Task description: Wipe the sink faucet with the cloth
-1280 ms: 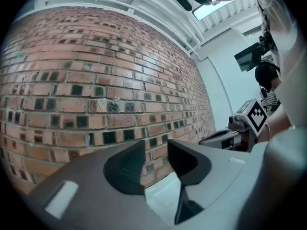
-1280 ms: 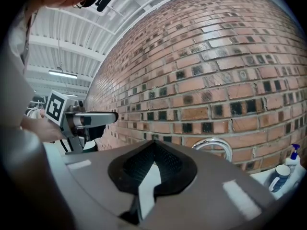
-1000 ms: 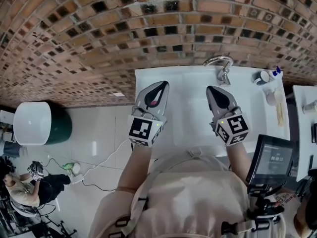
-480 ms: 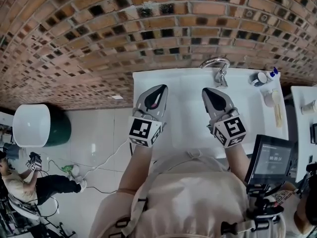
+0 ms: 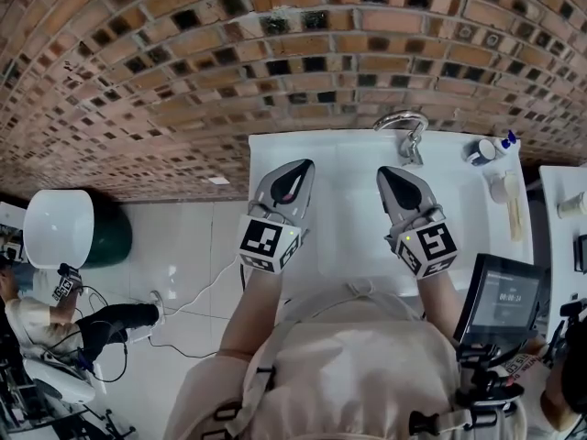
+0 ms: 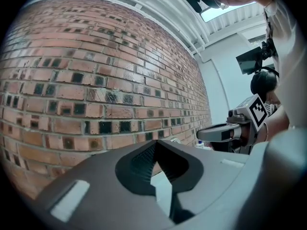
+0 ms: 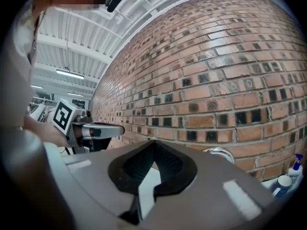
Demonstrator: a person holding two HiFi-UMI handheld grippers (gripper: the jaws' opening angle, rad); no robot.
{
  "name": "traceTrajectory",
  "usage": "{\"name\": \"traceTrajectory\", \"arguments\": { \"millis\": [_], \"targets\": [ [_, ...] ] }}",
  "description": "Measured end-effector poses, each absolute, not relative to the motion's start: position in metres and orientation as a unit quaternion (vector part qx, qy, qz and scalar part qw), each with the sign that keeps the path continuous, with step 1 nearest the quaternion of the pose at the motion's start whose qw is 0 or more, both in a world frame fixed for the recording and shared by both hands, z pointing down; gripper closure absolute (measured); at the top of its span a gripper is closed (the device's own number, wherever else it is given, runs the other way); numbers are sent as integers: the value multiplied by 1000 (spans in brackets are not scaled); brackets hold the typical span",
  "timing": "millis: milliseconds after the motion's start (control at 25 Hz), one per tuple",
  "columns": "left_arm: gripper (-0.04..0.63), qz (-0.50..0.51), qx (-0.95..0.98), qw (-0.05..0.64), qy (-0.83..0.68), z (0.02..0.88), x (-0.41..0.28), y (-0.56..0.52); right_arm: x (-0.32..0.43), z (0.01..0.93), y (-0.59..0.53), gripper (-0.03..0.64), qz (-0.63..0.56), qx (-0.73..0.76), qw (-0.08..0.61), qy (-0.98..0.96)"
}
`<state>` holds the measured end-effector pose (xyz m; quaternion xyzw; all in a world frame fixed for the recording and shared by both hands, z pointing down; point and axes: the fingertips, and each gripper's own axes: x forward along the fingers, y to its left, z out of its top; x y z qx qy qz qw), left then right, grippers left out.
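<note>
The chrome faucet [image 5: 404, 128] stands at the back edge of the white sink [image 5: 348, 218], against the brick wall. It also shows at the right of the right gripper view as a chrome faucet [image 7: 221, 153]. My left gripper [image 5: 298, 166] hangs over the sink's left part, shut and with nothing in it. My right gripper [image 5: 391, 171] hangs a little in front of the faucet, apart from it, jaws together and holding nothing. The left gripper [image 6: 154, 145] and the right gripper [image 7: 153, 144] both point level at the wall. No cloth shows in any view.
Small bottles [image 5: 486, 145] and a pale stick-like thing [image 5: 515, 207] lie on the sink's right ledge. A blue-topped bottle [image 7: 293, 169] stands right of the faucet. A screen on a stand [image 5: 500, 299] is at lower right. A white round bin [image 5: 60, 227] and a person [image 5: 55, 319] are on the floor at left.
Both grippers keep their places over the sink, still shut. The head view has shifted slightly, and the person on the floor at left has moved.
</note>
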<state>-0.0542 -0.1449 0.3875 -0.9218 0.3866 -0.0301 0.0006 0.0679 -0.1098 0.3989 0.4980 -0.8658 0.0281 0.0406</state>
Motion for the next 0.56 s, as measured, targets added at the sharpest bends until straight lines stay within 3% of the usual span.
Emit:
{"name": "traceTrajectory", "arguments": {
  "millis": [560],
  "targets": [
    [591,-23,-924,2,381,387,-48,-148,78,392,-116,629,24,512,31,-858]
  ]
}}
